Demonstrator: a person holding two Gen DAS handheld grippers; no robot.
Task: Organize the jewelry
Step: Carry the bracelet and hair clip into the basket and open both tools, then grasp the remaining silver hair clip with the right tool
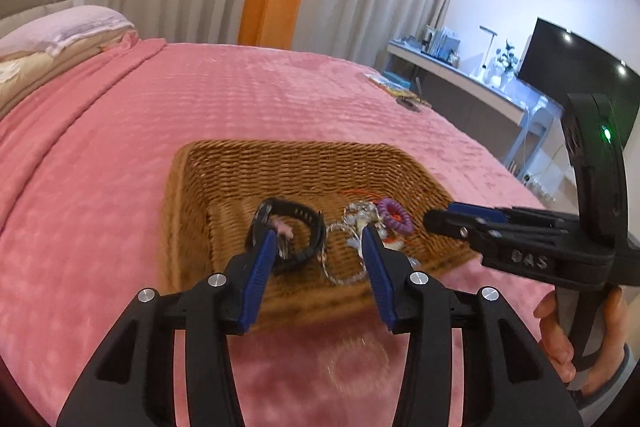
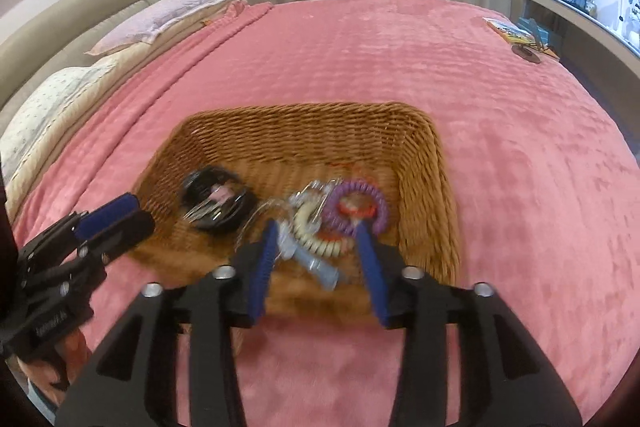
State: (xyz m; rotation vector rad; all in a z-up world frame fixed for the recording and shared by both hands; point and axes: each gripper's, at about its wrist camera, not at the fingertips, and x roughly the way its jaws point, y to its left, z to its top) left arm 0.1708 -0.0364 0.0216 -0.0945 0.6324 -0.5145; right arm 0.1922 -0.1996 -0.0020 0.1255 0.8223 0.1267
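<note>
Wicker basket (image 1: 280, 163) sits on the pink bedspread (image 1: 120, 187), and all the jewelry is lying inside it. Left tool (image 1: 322, 233) hovers over the near edge of the basket, jaws spread wide, nothing between them. Beyond its left finger lies a black watch (image 1: 298, 223), curled in a loop on the basket floor, with a small pink piece at its inner side. To the right of the watch, a blurred tangle of clear beaded bracelets (image 1: 348, 227), and just past them a purple coil band (image 1: 394, 215) with something orange-red threaded through it.

Over to the right wrist view: right tool (image 2: 318, 227) is also parted, empty, poised above the basket's (image 2: 304, 123) near right part. Between its fingers a cream coil band (image 2: 316, 233) and a pale blue item (image 2: 316, 263), too blurred to name. The purple coil band (image 2: 362, 203) sits just beyond the right fingertip, touching the pile. The black watch (image 2: 218, 203) lies apart to the left.

Seen from the left wrist, the right tool (image 1: 444, 219) looks nearly closed side-on, tip at the basket's right rim. Far across the bedspread (image 2: 520, 167), a small booklet (image 2: 512, 31) near the edge.
</note>
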